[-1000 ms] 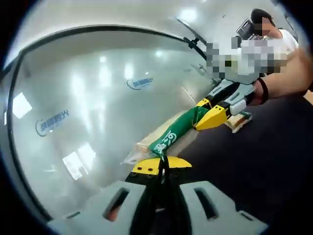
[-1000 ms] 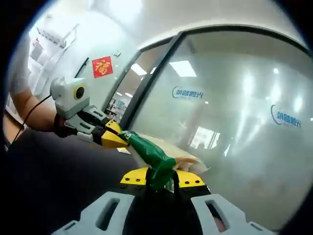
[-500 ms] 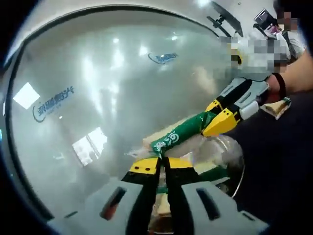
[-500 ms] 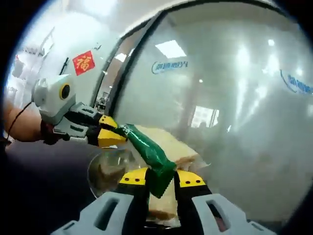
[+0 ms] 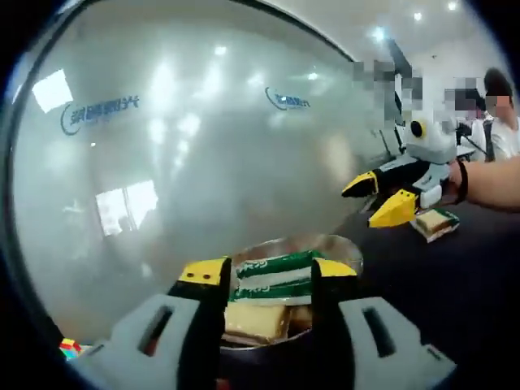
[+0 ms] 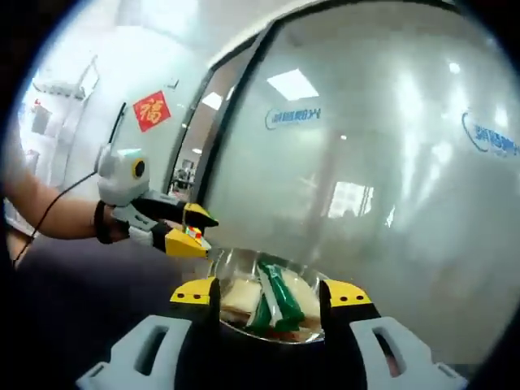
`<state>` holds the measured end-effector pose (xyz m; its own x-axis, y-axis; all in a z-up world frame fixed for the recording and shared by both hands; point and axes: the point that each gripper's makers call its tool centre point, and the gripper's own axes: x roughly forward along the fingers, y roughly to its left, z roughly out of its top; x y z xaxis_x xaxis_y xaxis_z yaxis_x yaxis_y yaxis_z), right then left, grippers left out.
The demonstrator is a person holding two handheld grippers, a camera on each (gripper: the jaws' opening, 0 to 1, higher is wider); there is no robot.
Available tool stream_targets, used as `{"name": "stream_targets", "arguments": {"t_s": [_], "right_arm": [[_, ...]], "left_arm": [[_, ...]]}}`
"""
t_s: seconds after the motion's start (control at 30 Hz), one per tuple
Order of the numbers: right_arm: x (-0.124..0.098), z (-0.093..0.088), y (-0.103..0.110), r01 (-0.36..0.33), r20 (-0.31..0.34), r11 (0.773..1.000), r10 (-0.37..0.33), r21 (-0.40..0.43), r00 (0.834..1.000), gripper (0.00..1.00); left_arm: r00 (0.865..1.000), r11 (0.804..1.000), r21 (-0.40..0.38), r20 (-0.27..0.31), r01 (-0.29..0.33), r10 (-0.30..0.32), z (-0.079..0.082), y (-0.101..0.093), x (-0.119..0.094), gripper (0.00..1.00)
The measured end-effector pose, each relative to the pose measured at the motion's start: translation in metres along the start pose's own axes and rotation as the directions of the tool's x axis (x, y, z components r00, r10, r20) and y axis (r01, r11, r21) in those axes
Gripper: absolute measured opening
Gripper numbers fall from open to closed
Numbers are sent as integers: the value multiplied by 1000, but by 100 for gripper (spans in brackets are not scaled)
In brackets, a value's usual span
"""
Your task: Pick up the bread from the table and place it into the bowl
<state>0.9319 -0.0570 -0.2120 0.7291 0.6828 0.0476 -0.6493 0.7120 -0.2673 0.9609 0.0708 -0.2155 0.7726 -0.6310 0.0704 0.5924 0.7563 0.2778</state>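
Now bread (image 6: 272, 299) in bowl (image 5: 333, 246) (far rim hidden), both fingers apart

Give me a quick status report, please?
Both tongs, left and right, open. Bread in bowl, released. Nothing in the way.

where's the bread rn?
The bread lies in the bowl, low centre in both views, between the open jaws of the left gripper and the right gripper.
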Motion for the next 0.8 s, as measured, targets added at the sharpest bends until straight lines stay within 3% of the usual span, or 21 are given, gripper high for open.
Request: {"name": "stream_targets", "arguments": {"t_s": [0.1,0.2,0.3,0.37,0.4,0.43,0.47,0.5,0.57,0.63,0.7,0.73,0.8], "right_arm": [[-54,2,20,8,85,995,-16,99,996,44],[-116,-18,39,22,99,997,-29,76,995,43],[-179,-39,46,76,91,996,-80,46,993,43],[-219,-52,38,144,70,988,-148,53,986,44],[-237,-54,35,166,97,984,-172,68,980,44],[-254,-67,14,184,99,977,-194,104,976,44],[-270,-75,5,215,87,965,-229,152,969,44],[-283,-82,-7,267,68,944,-285,191,956,44],[-313,-94,-37,365,69,887,-399,282,915,41],[-330,-80,-47,384,126,828,-468,408,875,37],[-345,-65,-57,380,223,815,-508,437,832,36],[-350,-63,-61,393,234,808,-525,440,818,36],[-354,-66,-64,432,214,786,-560,442,800,36]], "left_arm": [[999,1000,0,28,29,-29,1,-21,-21,32],[992,991,-30,21,128,-127,-14,-78,-50,33],[980,980,-18,13,199,-199,-35,-119,-62,33],[966,964,60,-6,259,-259,-43,-155,-66,34],[959,957,65,-20,284,-283,-51,-166,-61,34],[946,946,41,-42,323,-321,-57,-182,-57,34],[930,932,14,-62,363,-362,-60,-202,-54,35],[916,918,12,-71,396,-394,-61,-218,-48,35],[878,878,21,-32,478,-477,-57,-245,-28,35],[850,851,-18,-19,526,-526,-51,-276,-13,36],[818,818,-22,-2,575,-575,-45,-300,9,39],[812,811,-20,-4,584,-584,-43,-309,21,41],[787,787,-38,-30,615,-617,-46,-330,43,45]]}}
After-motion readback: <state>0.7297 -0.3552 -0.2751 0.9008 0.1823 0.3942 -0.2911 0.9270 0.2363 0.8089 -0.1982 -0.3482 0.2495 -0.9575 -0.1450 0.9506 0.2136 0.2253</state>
